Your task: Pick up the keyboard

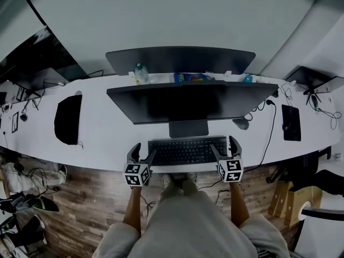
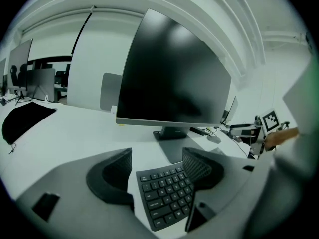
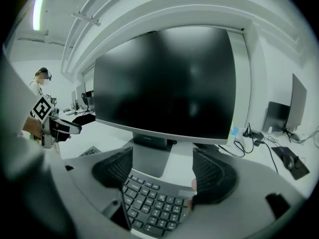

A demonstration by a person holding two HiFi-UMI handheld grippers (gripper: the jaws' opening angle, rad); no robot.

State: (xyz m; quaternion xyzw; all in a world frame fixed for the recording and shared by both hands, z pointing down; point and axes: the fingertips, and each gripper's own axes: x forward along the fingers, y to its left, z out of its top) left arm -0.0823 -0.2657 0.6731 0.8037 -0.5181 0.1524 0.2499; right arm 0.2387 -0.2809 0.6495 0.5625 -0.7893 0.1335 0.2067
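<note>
1. We have the left gripper (image 1: 142,155) and right gripper (image 1: 226,148) at the two ends of the keyboard (image 1: 187,150), jaws apart around each end (neither clamped yet).
2. The keyboard lies flat on the desk (image 1: 107,138) before the monitor (image 1: 188,102); we judge clamping and lifting are left.

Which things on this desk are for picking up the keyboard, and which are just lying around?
For the job: flat black keyboard; left tool and right tool, open at its ends.
Just lying about: big dark monitor, grey mouse, black mat, clear plastic bottle, blue packet.
</note>
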